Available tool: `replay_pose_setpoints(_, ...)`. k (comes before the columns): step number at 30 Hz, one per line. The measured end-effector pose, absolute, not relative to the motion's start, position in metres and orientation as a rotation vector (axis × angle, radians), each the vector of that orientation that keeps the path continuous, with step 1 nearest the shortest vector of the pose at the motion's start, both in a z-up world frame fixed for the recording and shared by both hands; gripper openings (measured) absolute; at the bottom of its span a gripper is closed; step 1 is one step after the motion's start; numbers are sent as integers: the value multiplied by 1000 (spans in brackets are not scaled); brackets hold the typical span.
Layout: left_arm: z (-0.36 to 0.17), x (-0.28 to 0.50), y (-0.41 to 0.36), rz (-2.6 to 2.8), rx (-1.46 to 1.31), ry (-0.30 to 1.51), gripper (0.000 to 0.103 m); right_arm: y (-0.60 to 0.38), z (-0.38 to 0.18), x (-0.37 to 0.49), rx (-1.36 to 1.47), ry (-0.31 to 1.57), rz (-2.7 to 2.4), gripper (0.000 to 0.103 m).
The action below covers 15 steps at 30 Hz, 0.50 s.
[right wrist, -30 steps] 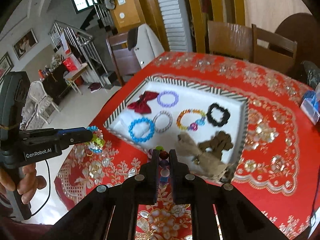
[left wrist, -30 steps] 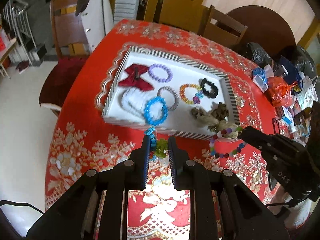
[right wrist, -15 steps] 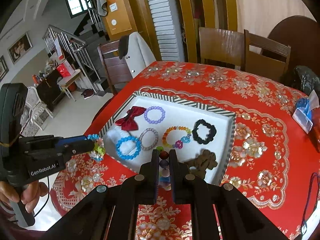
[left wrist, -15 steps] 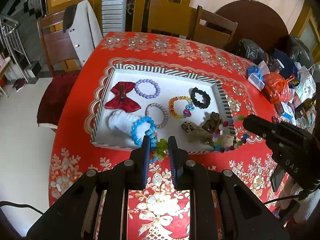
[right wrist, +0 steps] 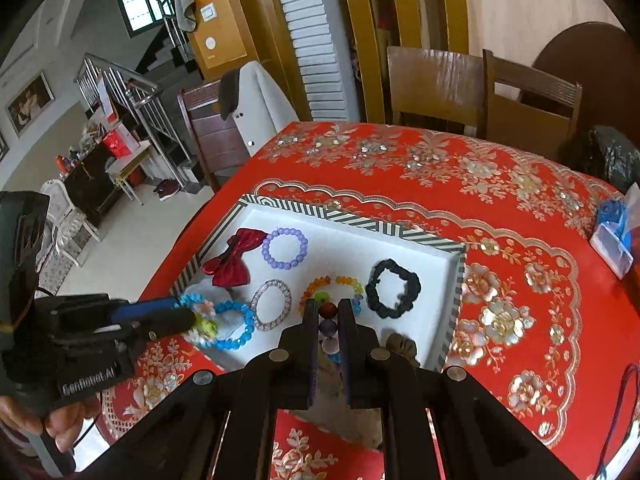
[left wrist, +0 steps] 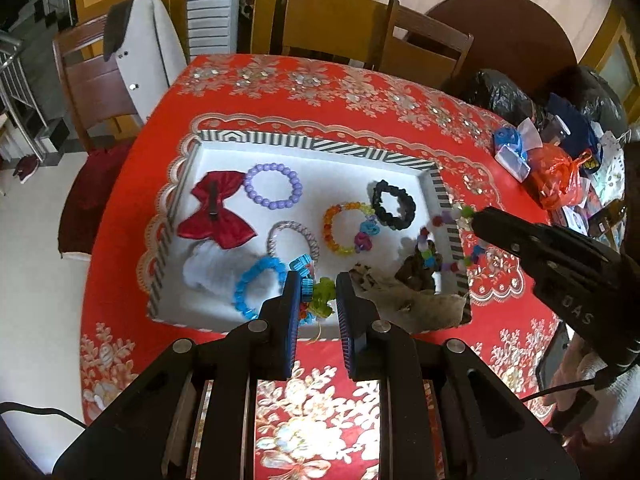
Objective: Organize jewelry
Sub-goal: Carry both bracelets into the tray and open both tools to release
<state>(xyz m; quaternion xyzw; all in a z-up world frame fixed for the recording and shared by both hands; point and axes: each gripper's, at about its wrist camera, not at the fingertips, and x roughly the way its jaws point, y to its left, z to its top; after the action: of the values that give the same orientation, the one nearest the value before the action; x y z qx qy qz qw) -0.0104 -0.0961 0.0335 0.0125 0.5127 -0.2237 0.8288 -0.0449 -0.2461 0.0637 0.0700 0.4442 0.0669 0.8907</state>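
Observation:
A white tray with a striped rim (left wrist: 320,145) (right wrist: 344,222) lies on the red tablecloth. In it are a red bow (left wrist: 216,210), a purple bead bracelet (left wrist: 273,186), a silver bracelet (left wrist: 294,238), an orange bead bracelet (left wrist: 346,228), a black scrunchie (left wrist: 394,205) and a blue bead bracelet (left wrist: 256,286). My left gripper (left wrist: 318,294) is shut on a blue-and-green charm bracelet (left wrist: 320,294) above the tray's near edge. My right gripper (right wrist: 329,316) is shut on a multicoloured bead bracelet (right wrist: 329,318), which hangs over the tray's right side (left wrist: 444,240).
Brown fabric pieces (left wrist: 416,276) lie in the tray's near right corner. Bags and clutter (left wrist: 556,176) sit at the table's right edge. A blue-and-white packet (right wrist: 614,236) lies to the right. Wooden chairs (left wrist: 420,48) stand behind the table.
Both grippers have moved forward from the table's near edge to over the tray, each carrying its bracelet.

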Motion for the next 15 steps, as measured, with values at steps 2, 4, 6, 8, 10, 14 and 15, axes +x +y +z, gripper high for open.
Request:
replay_pose_setpoints(2,30,-7,-103,-487,20,1101,16,-246,63,-36,141,928,146,9)
replay_pose_setpoints(4,25,-4,-111,-515,1,1119,16,-245,63,-24,139,932,157,9)
replay_pose_setpoints(6,17,2,-120,-538,-16,1149,16,-243,60,-10,147,938,172,9)
replay_pose_setpoints(8,7,7,-126,-551,-32,1182,16,-240,57,4,160,946,190,9)
replay_pose_setpoints(10,-7,12,-131,-558,-45,1217,16,-234,50,21,174,959,213,9)
replay_pose_setpoints(14,-31,23,-126,-508,-27,1260,16,-225,34,51,201,988,243,9)
replay_pose_setpoints(15,-37,24,-123,-496,-17,1271,16,-225,30,58,199,994,241,9)
